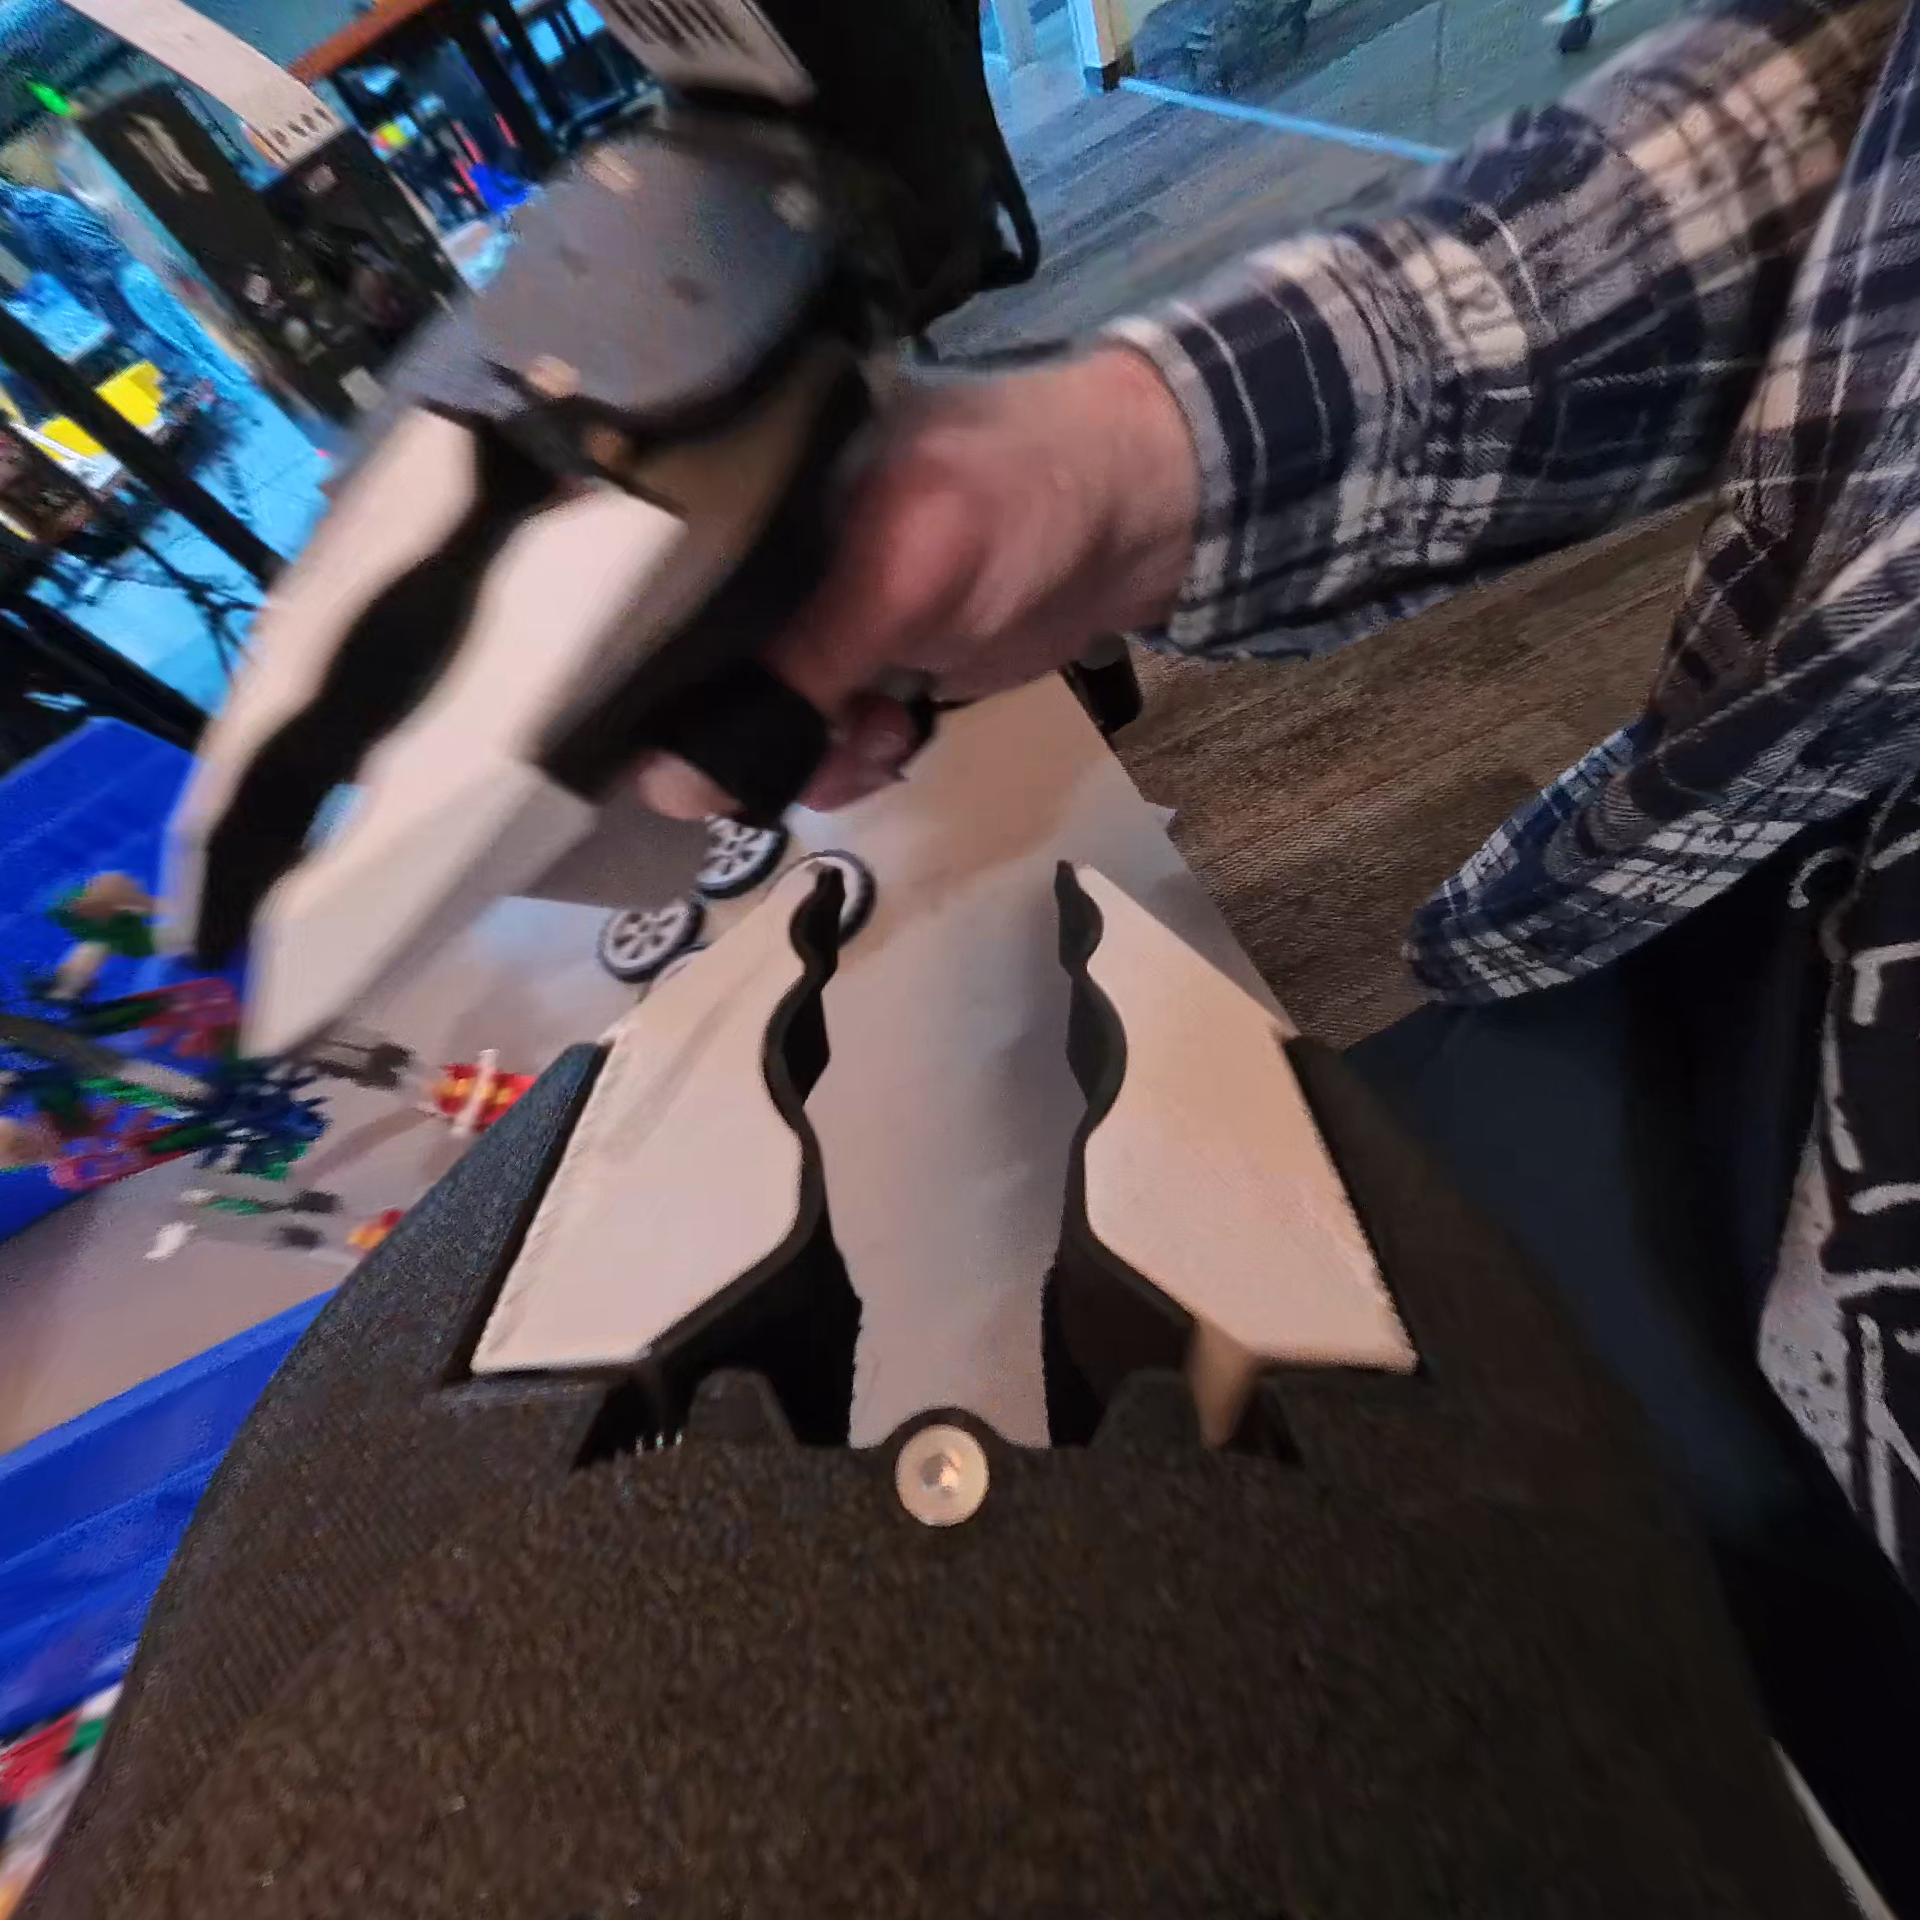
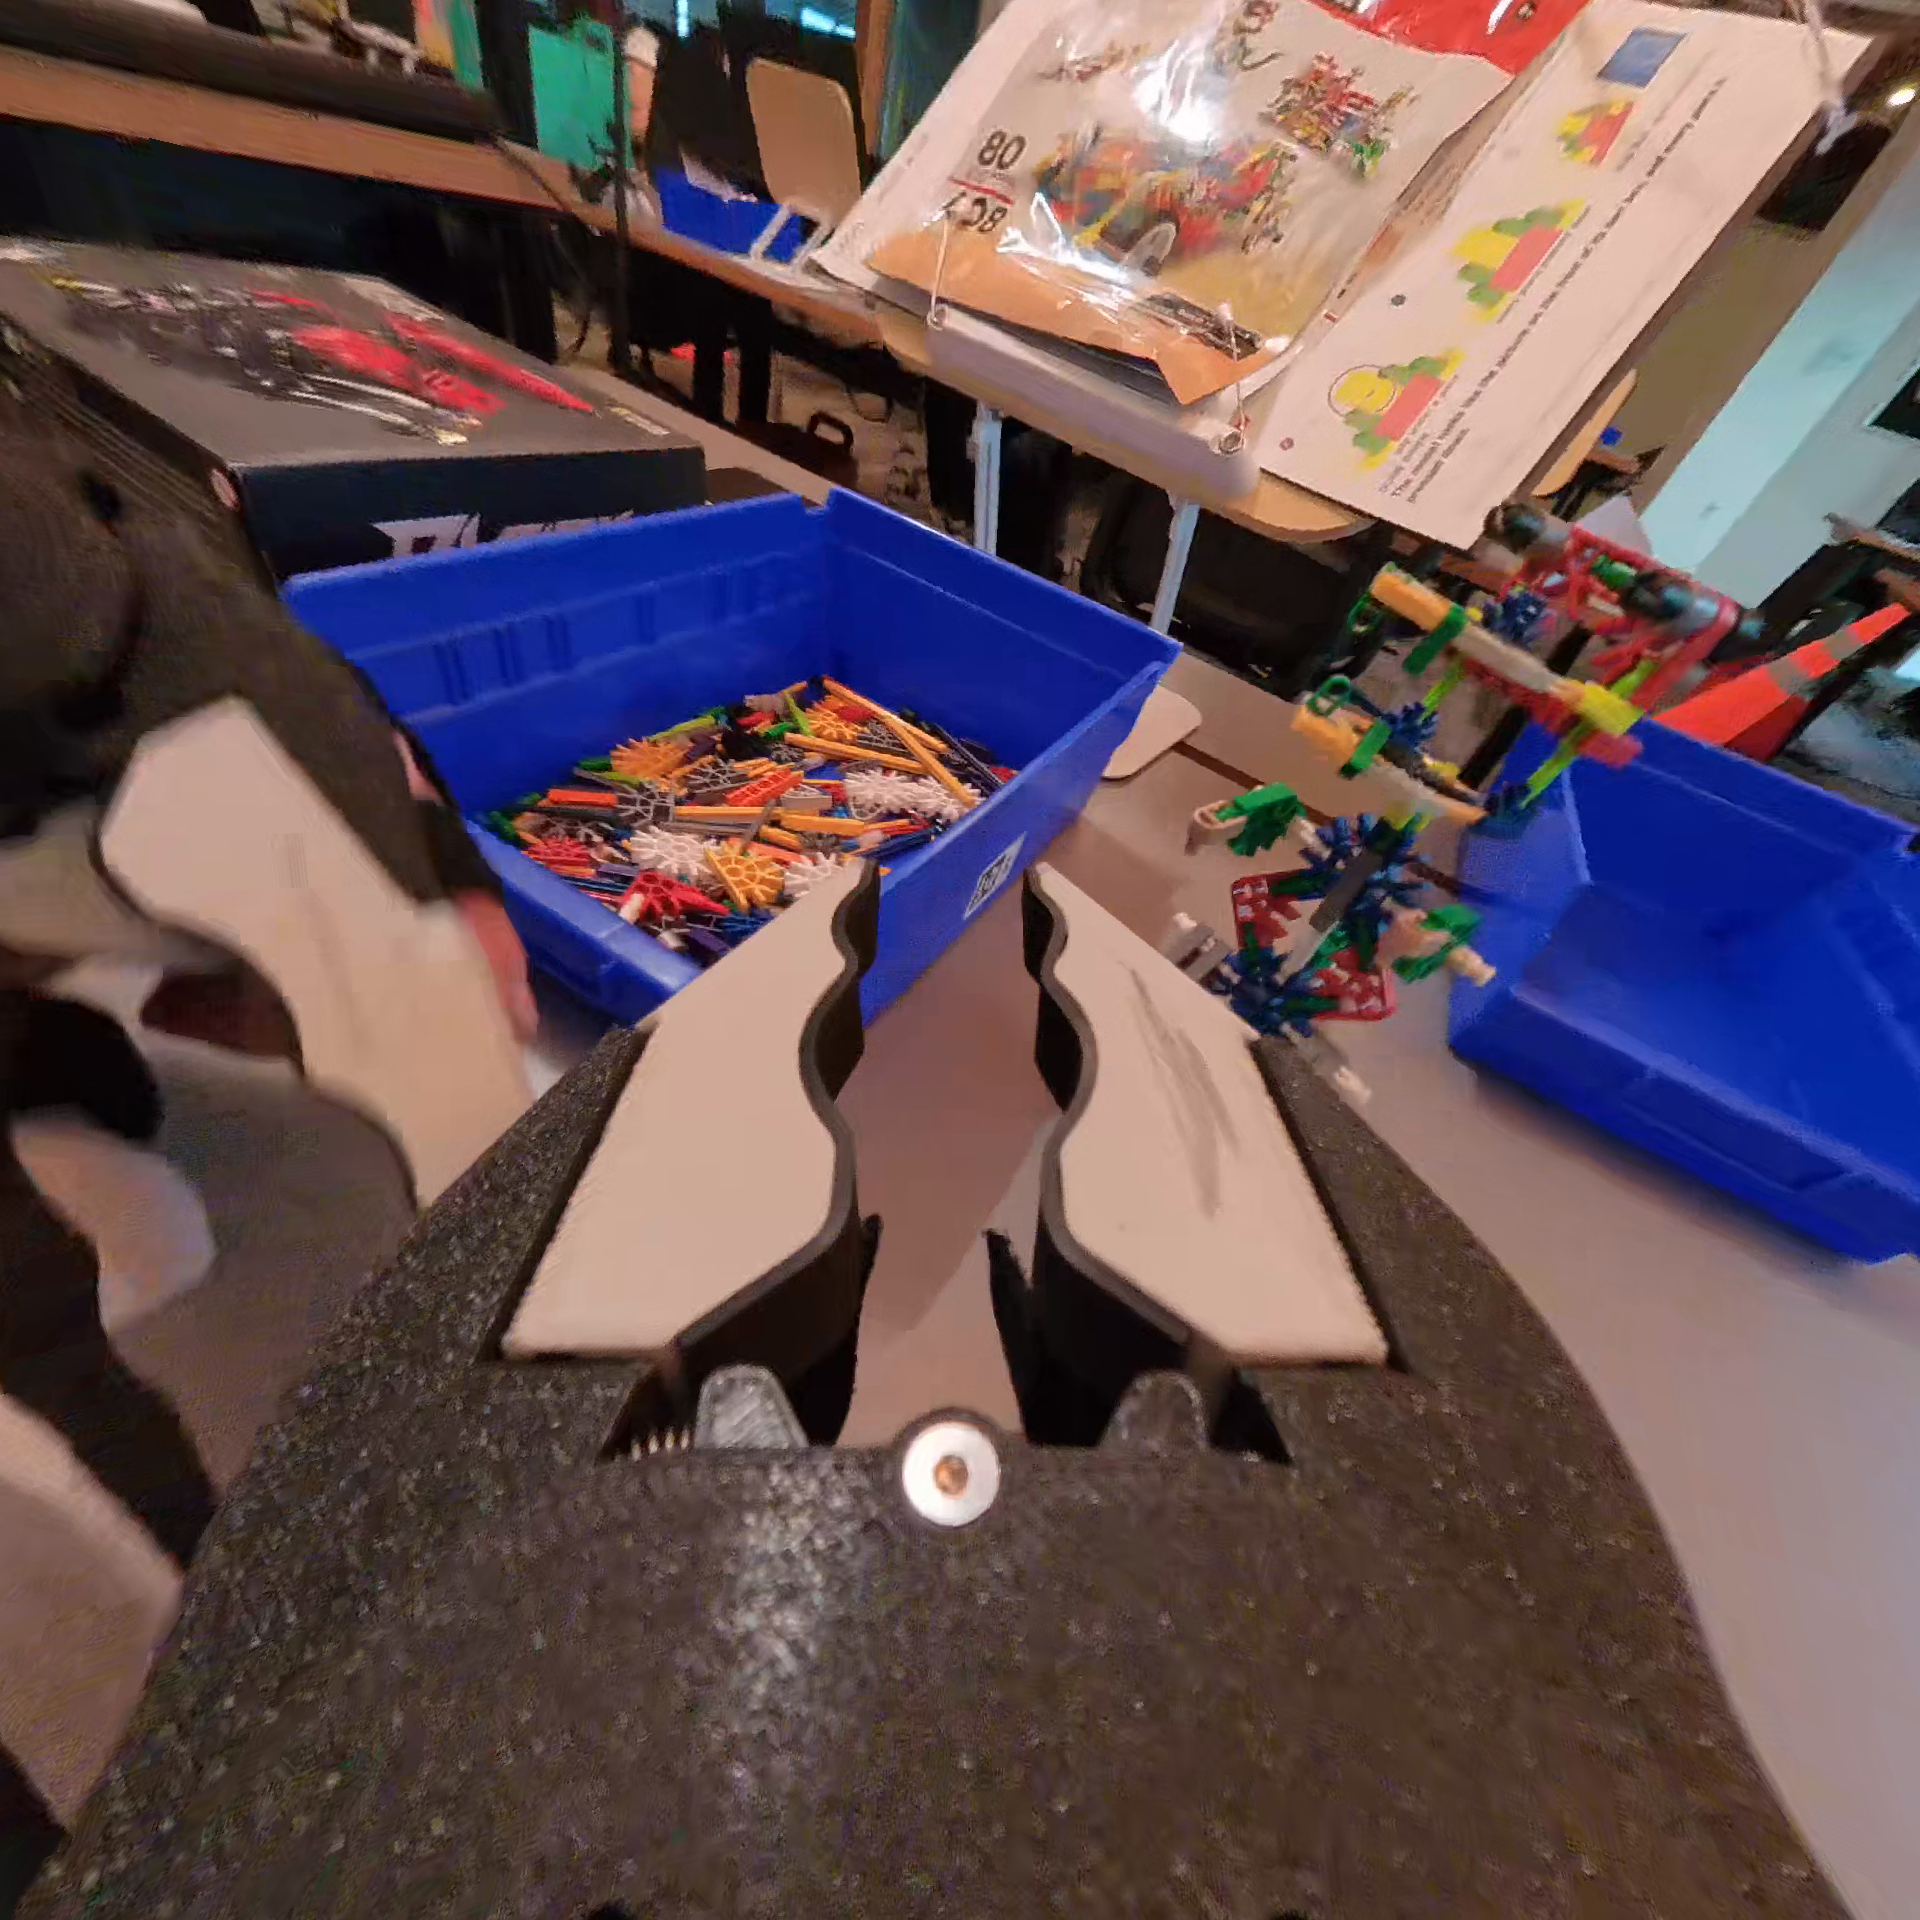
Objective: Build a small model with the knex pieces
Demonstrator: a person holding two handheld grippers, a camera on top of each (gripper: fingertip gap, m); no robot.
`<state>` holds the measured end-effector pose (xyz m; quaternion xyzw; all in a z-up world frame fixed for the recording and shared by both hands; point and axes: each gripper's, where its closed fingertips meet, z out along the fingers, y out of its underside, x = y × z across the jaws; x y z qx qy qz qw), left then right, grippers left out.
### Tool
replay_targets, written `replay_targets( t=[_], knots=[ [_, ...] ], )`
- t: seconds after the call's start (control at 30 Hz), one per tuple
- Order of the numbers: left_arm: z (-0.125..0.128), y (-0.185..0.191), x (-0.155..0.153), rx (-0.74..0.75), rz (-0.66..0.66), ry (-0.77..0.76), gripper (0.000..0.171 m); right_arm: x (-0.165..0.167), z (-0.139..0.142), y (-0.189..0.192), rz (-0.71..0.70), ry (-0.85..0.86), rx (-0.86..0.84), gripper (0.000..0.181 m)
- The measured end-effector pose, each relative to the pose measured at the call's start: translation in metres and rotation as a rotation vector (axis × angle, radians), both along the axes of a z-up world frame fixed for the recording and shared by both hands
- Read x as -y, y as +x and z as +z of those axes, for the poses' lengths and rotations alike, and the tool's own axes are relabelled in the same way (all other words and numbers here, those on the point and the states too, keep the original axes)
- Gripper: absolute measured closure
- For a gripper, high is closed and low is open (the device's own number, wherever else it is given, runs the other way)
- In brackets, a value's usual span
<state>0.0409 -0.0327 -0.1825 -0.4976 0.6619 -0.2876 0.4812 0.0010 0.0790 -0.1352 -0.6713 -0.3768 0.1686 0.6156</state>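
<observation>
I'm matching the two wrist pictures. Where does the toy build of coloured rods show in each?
Left wrist view: toy build blurred at the left edge, on the table.
Right wrist view: toy build right of centre, between two blue bins.
Shared landmark: the grey table.

It looks like a workroom for building toys: blue bins [image 2: 1091, 665] full of colourful plastic pieces [image 2: 748, 800], long tables [image 2: 312, 156], and picture instructions [image 2: 1455, 312] propped up.
</observation>
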Motion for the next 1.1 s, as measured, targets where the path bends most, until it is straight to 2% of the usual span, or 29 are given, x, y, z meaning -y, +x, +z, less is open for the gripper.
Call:
replay_targets(
  t=[0.07, 0.1, 0.17, 0.27, 0.43, 0.53, 0.6, 0.73, 0.97, 1.03, 1.1],
  knots=[
    [0.018, -0.013, -0.011, 0.003, 0.039, 0.04, 0.13, 0.006, -0.006, -0.002, -0.014, 0.025, 0.003, 0.154],
    [0.027, -0.021, -0.02, -0.006, 0.069, 0.069, 0.136, 0.01, -0.01, -0.005, -0.013, 0.045, 0.015, 0.159],
    [0.045, -0.04, -0.046, -0.016, 0.167, 0.132, 0.129, 0.015, -0.016, -0.009, -0.006, 0.082, 0.033, 0.159],
    [0.067, -0.066, -0.073, -0.043, 0.242, 0.165, 0.128, 0.021, -0.03, -0.019, 0.03, 0.064, 0.009, 0.159],
    [0.082, -0.109, -0.139, -0.155, 0.449, 0.25, 0.123, 0.022, -0.061, -0.024, 0.041, 0.017, 0.018, 0.159],
    [0.074, -0.134, -0.177, -0.277, 0.543, 0.235, 0.114, 0.025, -0.066, -0.03, 0.059, 0.082, 0.098, 0.159],
    [0.06, -0.153, -0.202, -0.381, 0.619, 0.163, 0.104, 0.025, -0.07, -0.033, 0.054, 0.139, 0.158, 0.159],
    [0.031, -0.173, -0.235, -0.521, 0.647, 0.065, 0.102, 0.026, -0.076, -0.037, 0.054, 0.201, 0.223, 0.159],
    [-0.039, -0.187, -0.26, -0.773, 0.604, -0.055, 0.108, 0.026, -0.082, -0.038, 0.053, 0.231, 0.263, 0.159],
    [-0.063, -0.196, -0.258, -0.9, 0.58, -0.091, 0.109, 0.025, -0.082, -0.037, 0.051, 0.228, 0.255, 0.159],
    [-0.078, -0.193, -0.257, -0.95, 0.538, -0.1, 0.11, 0.025, -0.083, -0.037, 0.051, 0.225, 0.256, 0.159]
  ],
)
